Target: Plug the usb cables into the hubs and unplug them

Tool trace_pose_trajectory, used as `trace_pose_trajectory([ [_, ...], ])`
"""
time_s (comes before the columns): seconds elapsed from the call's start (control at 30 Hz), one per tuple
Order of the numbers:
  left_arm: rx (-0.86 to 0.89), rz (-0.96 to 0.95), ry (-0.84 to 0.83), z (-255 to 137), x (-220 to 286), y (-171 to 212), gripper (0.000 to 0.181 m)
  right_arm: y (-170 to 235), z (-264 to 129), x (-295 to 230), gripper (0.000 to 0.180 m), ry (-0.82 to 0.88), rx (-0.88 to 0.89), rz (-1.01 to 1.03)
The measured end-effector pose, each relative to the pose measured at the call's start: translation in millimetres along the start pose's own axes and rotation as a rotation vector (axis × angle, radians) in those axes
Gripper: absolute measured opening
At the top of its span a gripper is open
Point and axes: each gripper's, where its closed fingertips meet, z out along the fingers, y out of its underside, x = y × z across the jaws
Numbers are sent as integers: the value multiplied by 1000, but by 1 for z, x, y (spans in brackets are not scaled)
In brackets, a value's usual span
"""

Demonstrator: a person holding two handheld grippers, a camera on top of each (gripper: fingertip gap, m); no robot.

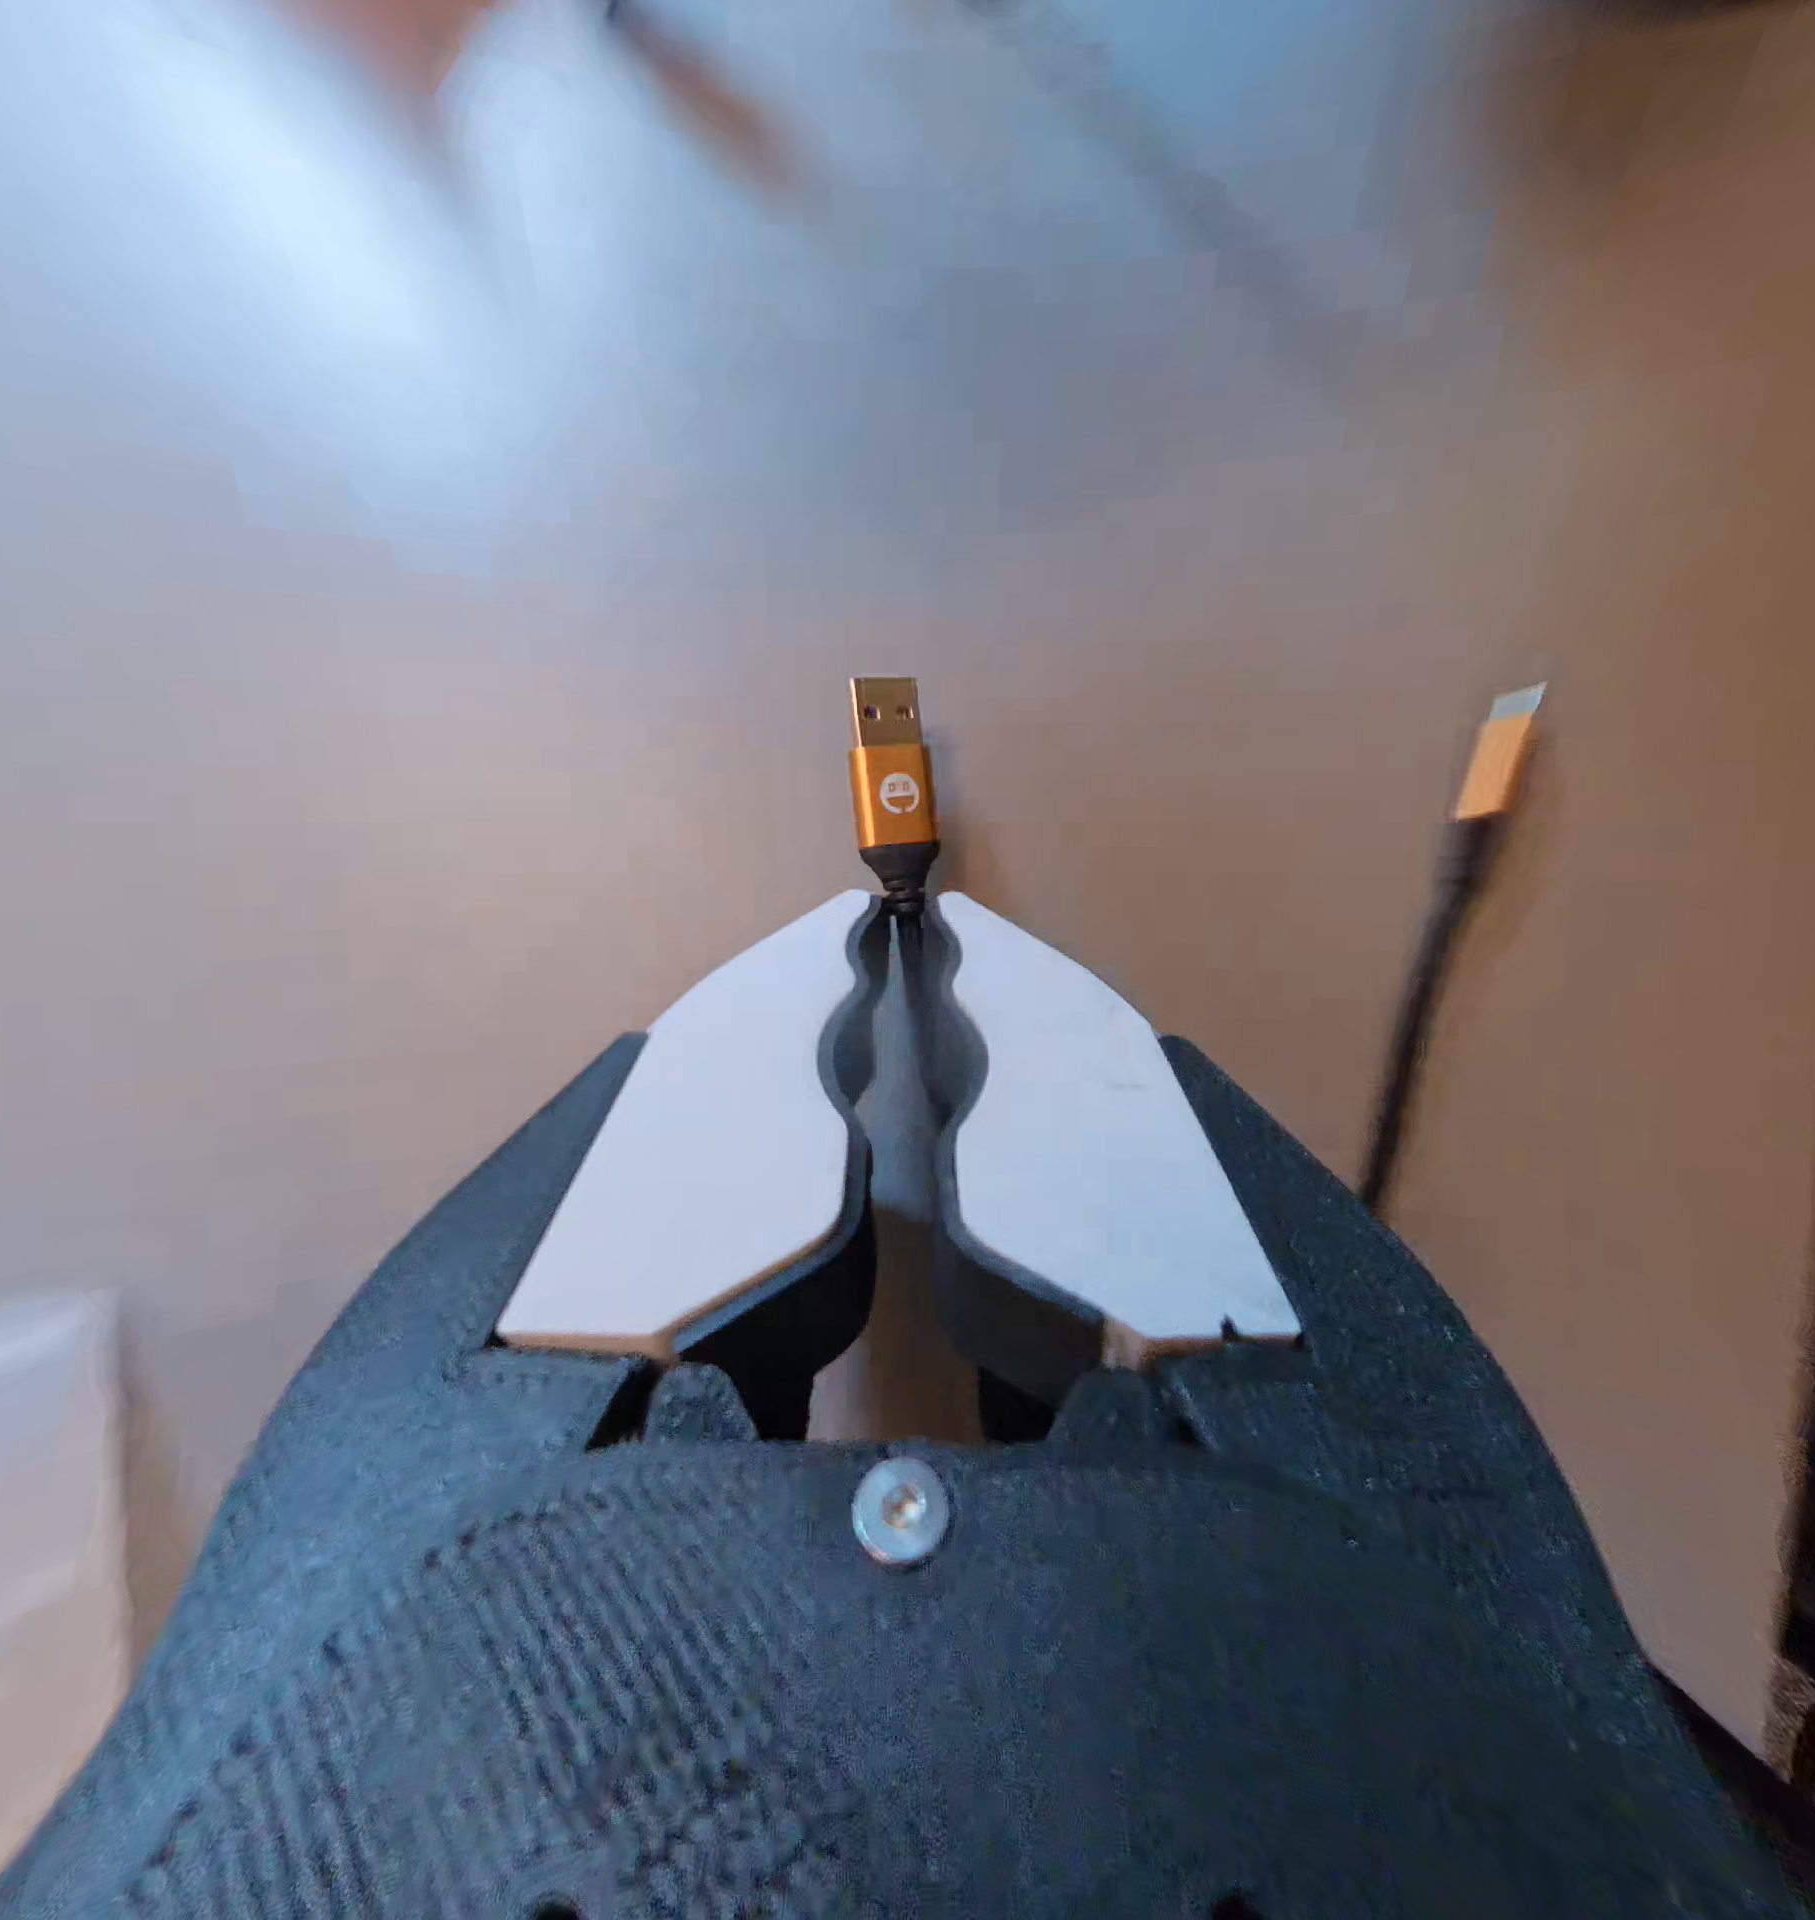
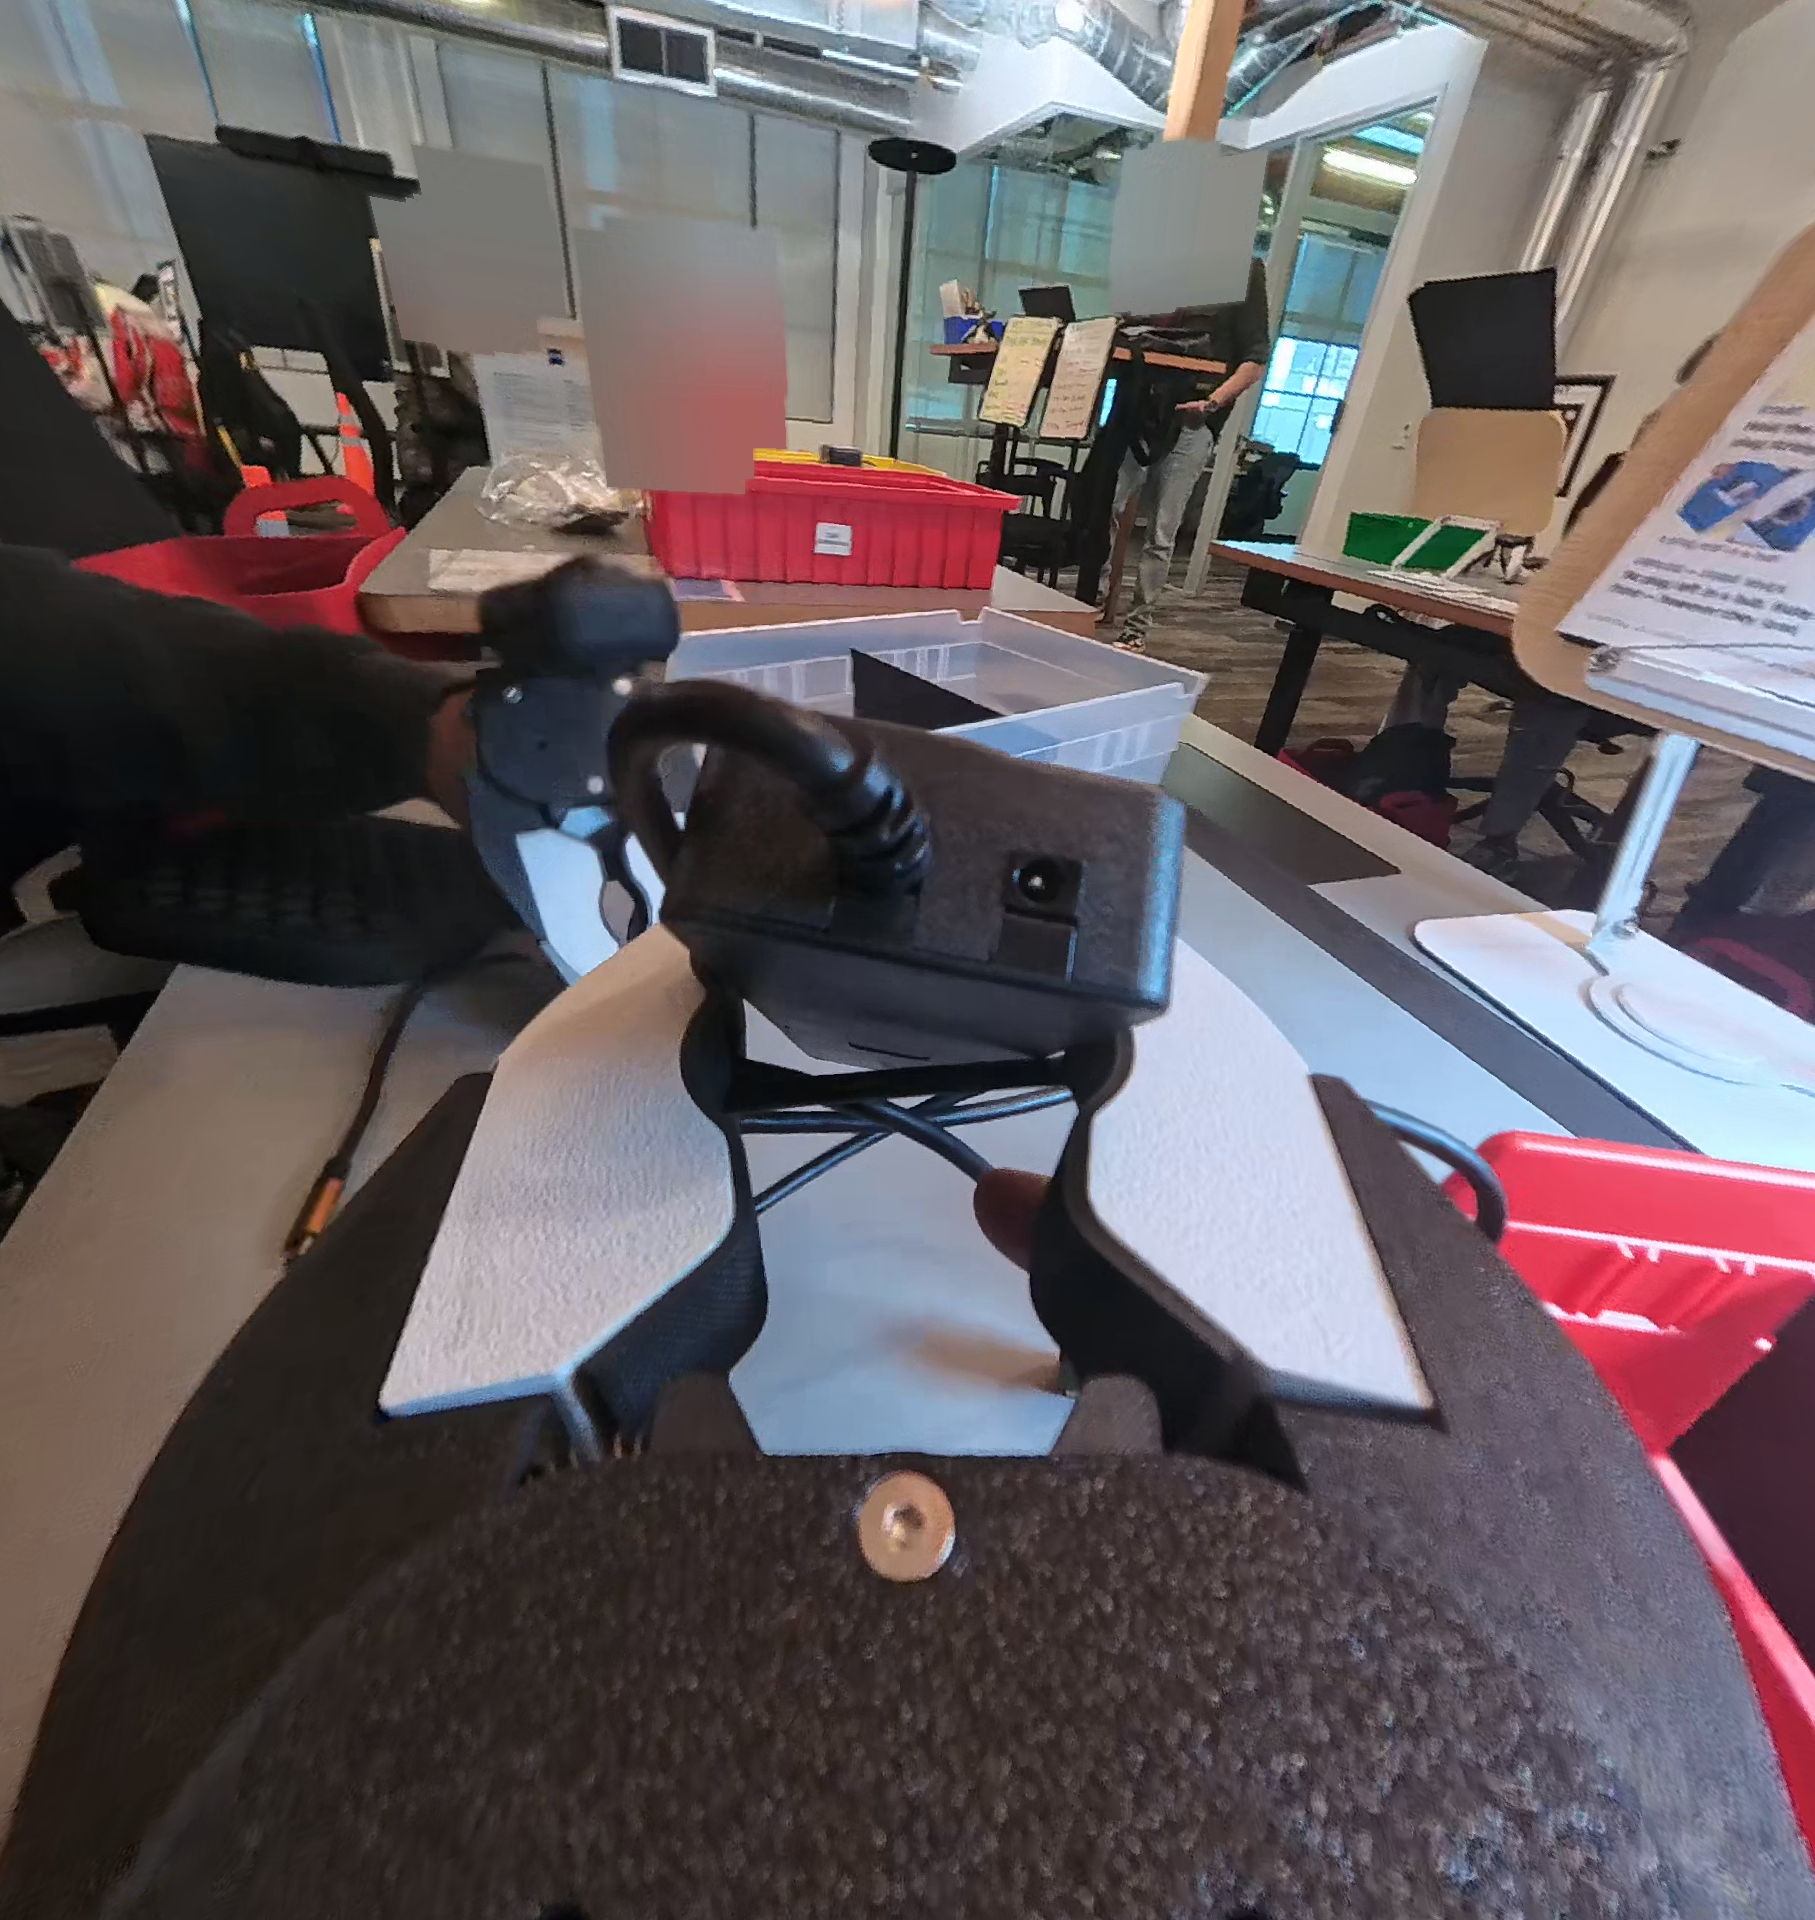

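Note:
My left gripper (image 1: 903,904) is shut on the black cable just behind an orange USB plug (image 1: 887,769). The plug sticks out past the fingertips, above a tan surface. A second orange plug (image 1: 1500,764) on a black braided cable lies to its right. In the right wrist view my right gripper (image 2: 913,1029) is shut on a black USB hub (image 2: 986,831), held tilted above the table. A thick black cable (image 2: 778,748) loops out of the hub's near end. The left gripper (image 2: 612,862) shows just left of the hub, held by a dark-sleeved arm.
A red bin (image 2: 1661,1247) sits close on the right. A clear plastic bin (image 2: 1038,665) stands behind the hub. A white stand (image 2: 1630,966) with an instruction board is at the far right. An orange-tipped cable end (image 2: 316,1210) lies on the table at the left. Some 20 centimetres of space lies between my two pairs of fingers.

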Motion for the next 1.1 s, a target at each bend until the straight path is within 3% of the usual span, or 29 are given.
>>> trace_pose_trajectory([
  [0.03,102,34,93,-4,12,-14,6,1,1,-4,63,-17,-9,-21],
  [0.17,428,120,317,-40,39,-68,6,7,5,-23,63,-83,-64,-121],
  [0.27,539,138,364,-53,39,-94,6,12,9,-36,63,-125,-96,-175],
  [0.67,385,130,259,-29,40,-96,6,50,29,-68,63,-200,-266,-394],
  [1.1,398,116,174,-5,43,-81,6,52,30,-74,63,-224,-249,-386],
])
